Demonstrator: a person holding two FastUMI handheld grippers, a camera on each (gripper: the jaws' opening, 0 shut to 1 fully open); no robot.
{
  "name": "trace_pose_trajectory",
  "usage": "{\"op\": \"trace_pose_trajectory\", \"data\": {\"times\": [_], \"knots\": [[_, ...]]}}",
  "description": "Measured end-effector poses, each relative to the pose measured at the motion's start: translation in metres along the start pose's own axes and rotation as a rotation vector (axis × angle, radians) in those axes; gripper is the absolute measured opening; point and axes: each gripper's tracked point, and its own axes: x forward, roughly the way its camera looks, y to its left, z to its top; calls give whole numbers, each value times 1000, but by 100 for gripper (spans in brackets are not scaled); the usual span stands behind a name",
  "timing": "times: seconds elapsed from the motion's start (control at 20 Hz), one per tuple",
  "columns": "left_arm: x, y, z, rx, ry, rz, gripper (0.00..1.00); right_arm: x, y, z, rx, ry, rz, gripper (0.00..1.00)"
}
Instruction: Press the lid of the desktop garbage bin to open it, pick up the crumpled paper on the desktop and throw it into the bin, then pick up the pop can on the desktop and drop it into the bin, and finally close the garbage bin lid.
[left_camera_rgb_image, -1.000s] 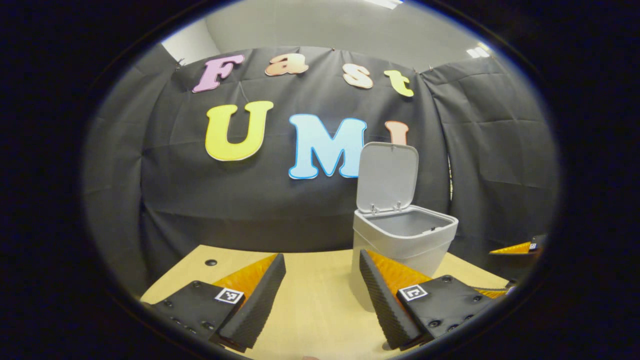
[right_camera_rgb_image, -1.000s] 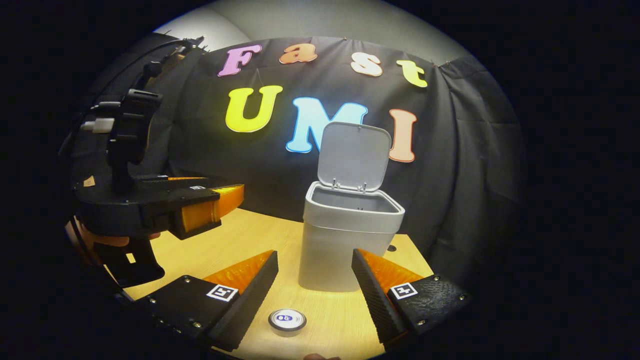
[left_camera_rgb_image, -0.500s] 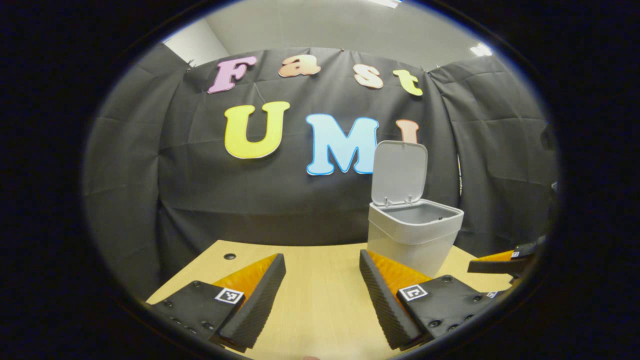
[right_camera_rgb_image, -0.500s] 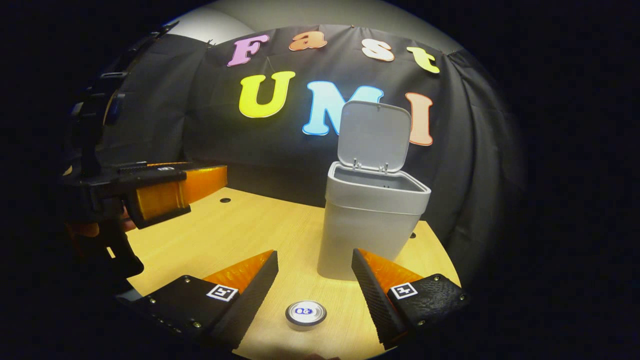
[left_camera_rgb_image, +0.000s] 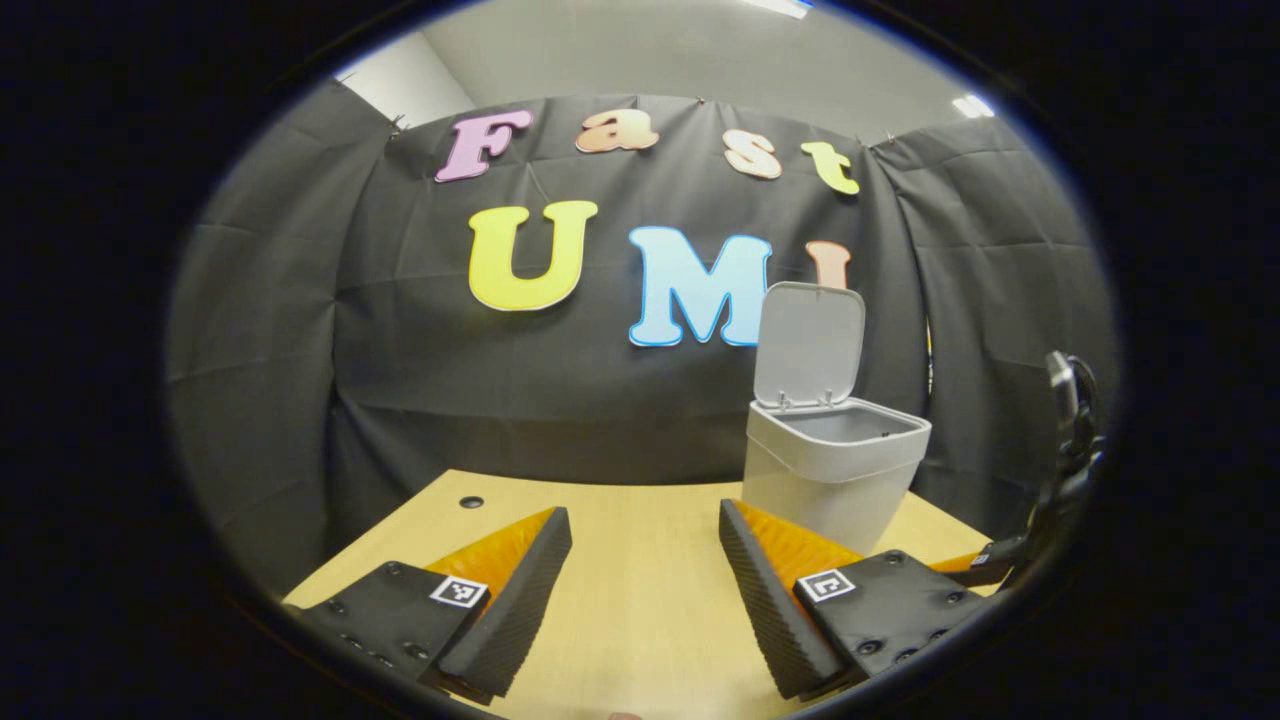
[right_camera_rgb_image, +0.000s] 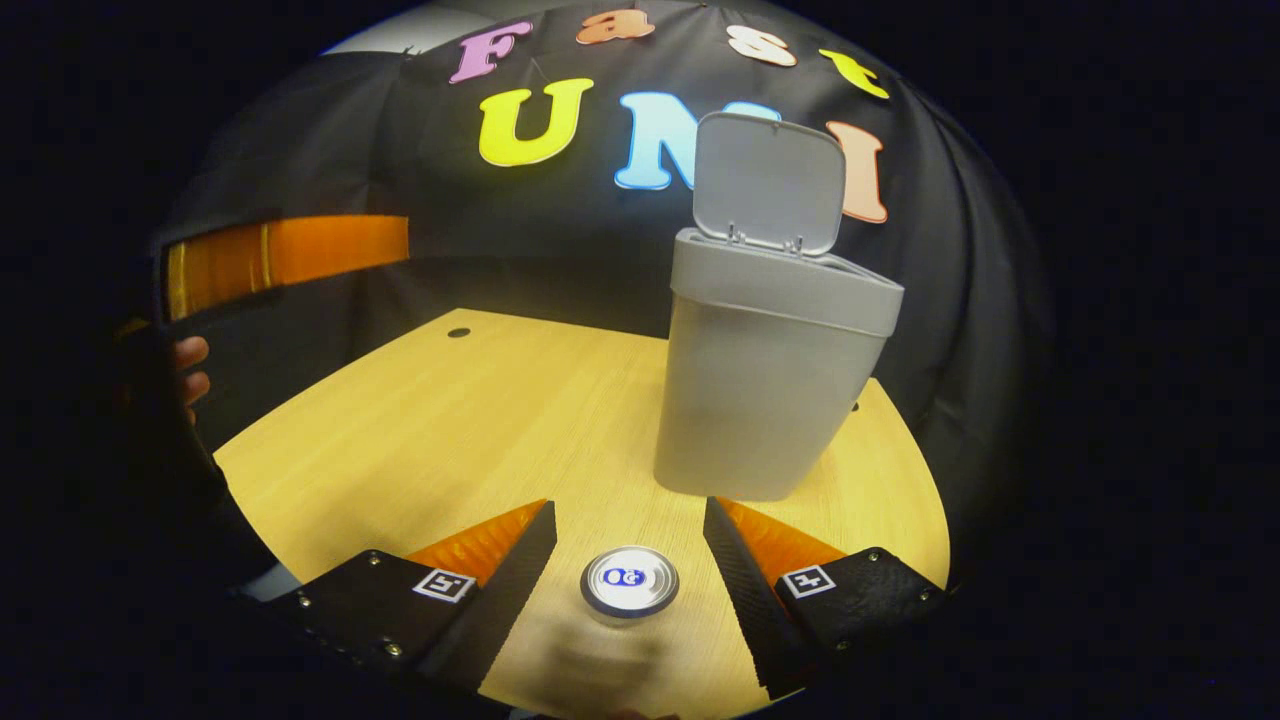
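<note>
right gripper view shows your right tongs (right_camera_rgb_image: 628, 545) spread wide apart, with the pop can (right_camera_rgb_image: 630, 583) standing between them on the table (right_camera_rgb_image: 420, 420). they hold nothing yet. the can sits just in front of the garbage bin (right_camera_rgb_image: 760, 390), and the lid (right_camera_rgb_image: 768, 182) stands up open. if you squeeze too near the can's top, it could tip or slide away. if you swing it up too low, it may bump the bin's wall and push the bin. your left tongs (left_camera_rgb_image: 645, 590) are wide apart too, holding nothing, off to the bin's side. you can see a bit into the bin in the left gripper view, but not what lies at the bottom.
</note>
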Motion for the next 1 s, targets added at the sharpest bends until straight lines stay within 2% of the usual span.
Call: {"op": "trace_pose_trajectory", "data": {"times": [0.45,0.65,0.75,0.8,1.0], "knots": [[-14,-6,-18,-12,40,3,97,23,3,-55,69,196,26,95],[-13,-10,-15,-7,39,-1,97,24,3,-60,45,215,21,95],[-12,-14,-15,-3,37,-7,97,23,-1,-61,43,215,15,91],[-13,-15,-15,-3,37,-10,97,24,-3,-62,42,216,13,85],[-13,-22,-14,-1,40,-23,99,21,-8,-63,33,216,1,84]]}}
